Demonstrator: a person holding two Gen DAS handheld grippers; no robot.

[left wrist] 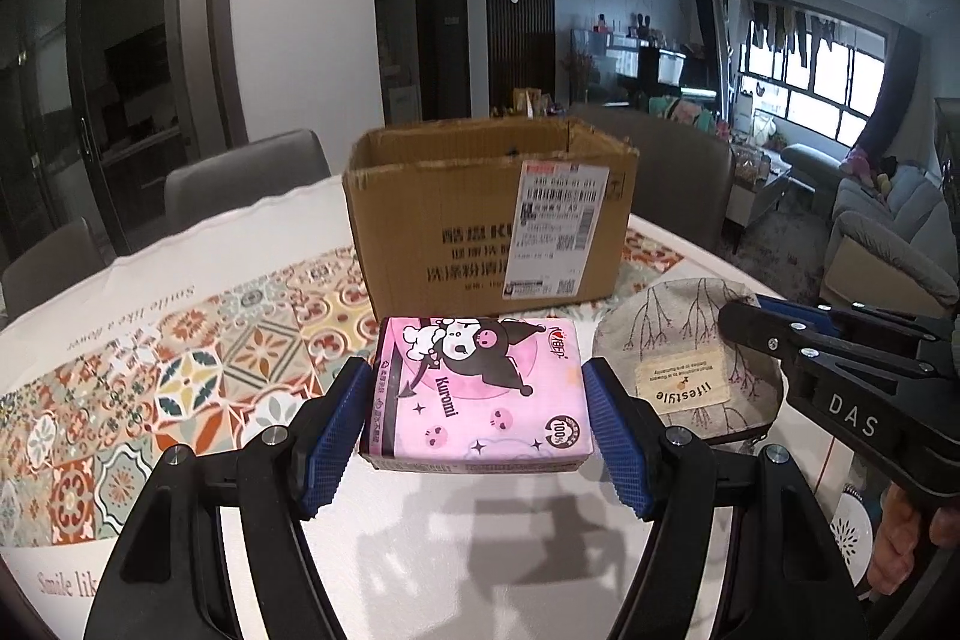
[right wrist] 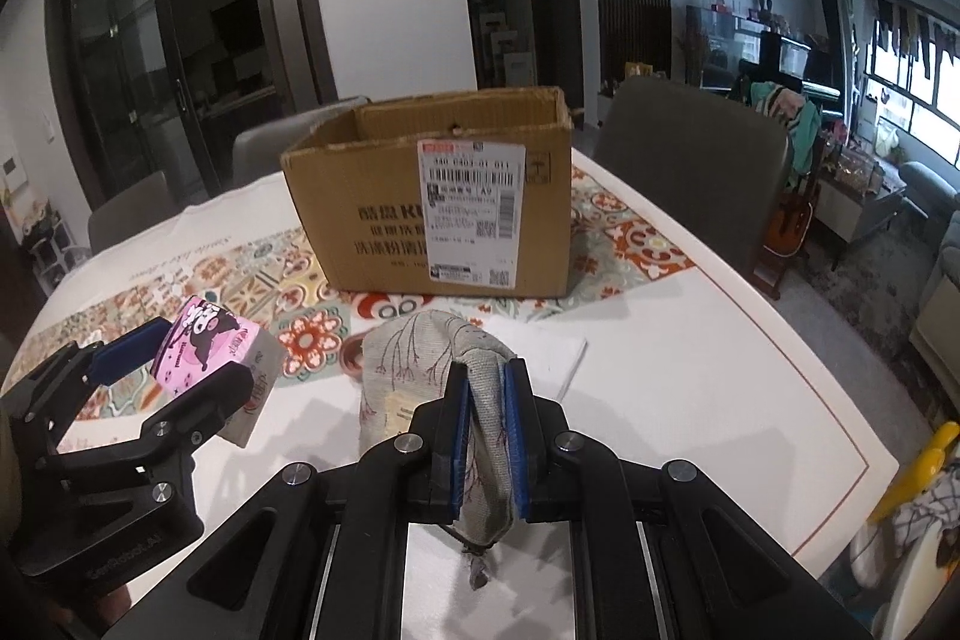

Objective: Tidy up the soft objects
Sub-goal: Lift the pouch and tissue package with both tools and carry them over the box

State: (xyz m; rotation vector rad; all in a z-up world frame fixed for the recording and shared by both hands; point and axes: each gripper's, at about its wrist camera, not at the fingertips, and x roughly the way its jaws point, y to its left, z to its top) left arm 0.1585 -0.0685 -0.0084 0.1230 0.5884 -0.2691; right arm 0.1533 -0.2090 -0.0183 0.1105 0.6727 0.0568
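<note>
A pink Kuromi tissue pack [left wrist: 480, 394] sits between the blue pads of my left gripper [left wrist: 474, 370], which is shut on its two sides. The pack hangs above the white table [left wrist: 480, 538] and casts a shadow on it. A beige fabric pouch [right wrist: 414, 358] printed with branches is pinched at its top fold by my right gripper [right wrist: 486, 370], and the rest droops to the left. An open cardboard box [right wrist: 384, 220] with a shipping label stands just behind both. In the left wrist view the pouch [left wrist: 672, 346] and right gripper [left wrist: 744, 322] are at the right. The right wrist view has the left gripper [right wrist: 180, 358] with the pack [right wrist: 204, 346] at the left.
A tile-patterned mat [left wrist: 180, 370] covers the table's left and far part, under the box. A white paper sheet [right wrist: 552, 346] lies beyond the pouch. Grey chairs [right wrist: 690, 160] stand around the far side of the table. A yellow object [right wrist: 924, 460] sits off the table's right edge.
</note>
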